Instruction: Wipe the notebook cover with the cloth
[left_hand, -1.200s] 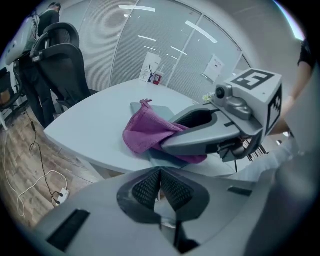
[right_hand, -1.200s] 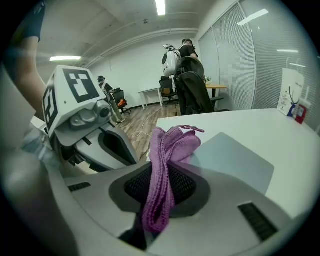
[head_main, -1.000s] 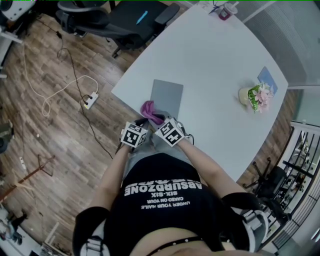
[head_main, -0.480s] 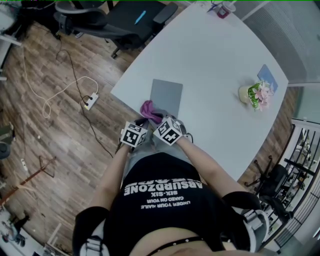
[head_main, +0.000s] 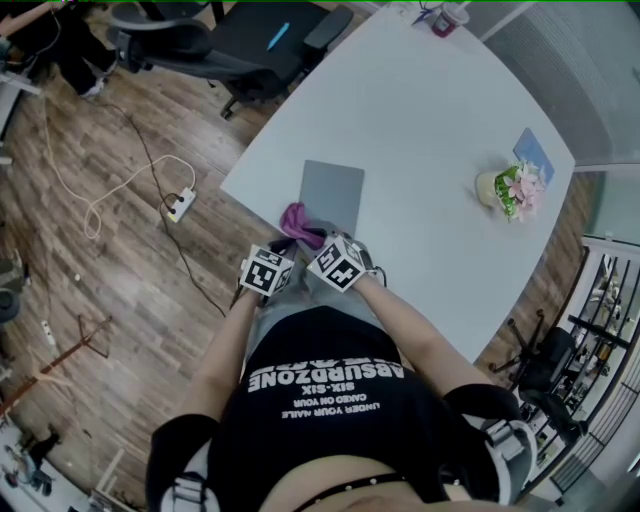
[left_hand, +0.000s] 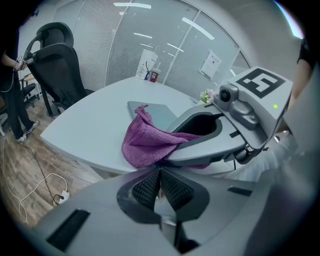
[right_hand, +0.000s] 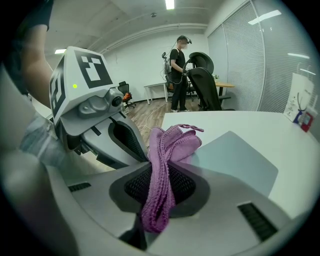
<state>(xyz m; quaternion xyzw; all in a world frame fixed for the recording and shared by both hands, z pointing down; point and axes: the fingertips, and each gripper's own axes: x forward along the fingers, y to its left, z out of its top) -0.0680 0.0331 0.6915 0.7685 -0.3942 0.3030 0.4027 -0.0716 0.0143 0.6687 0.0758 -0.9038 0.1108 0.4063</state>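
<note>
A grey notebook (head_main: 334, 192) lies closed near the front edge of the white table (head_main: 430, 110). A purple cloth (head_main: 297, 221) hangs bunched at the notebook's near left corner, over the table's edge. My right gripper (head_main: 313, 239) is shut on the cloth (right_hand: 163, 172), which runs between its pads, with the notebook (right_hand: 235, 161) just beyond. My left gripper (head_main: 284, 250) sits close beside it on the left, jaws shut with nothing between them (left_hand: 159, 175). In the left gripper view the cloth (left_hand: 146, 142) hangs from the right gripper's jaw just ahead.
A small flower pot (head_main: 511, 190) and a blue card (head_main: 534, 155) stand at the table's right, a cup (head_main: 451, 20) at the far end. An office chair (head_main: 250, 38) and a power strip with cable (head_main: 179, 201) are on the wooden floor to the left. A person (right_hand: 178, 70) stands far off.
Both grippers and the cloth stay almost still at the notebook's corner. A person's legs have come into the head view's top left corner.
</note>
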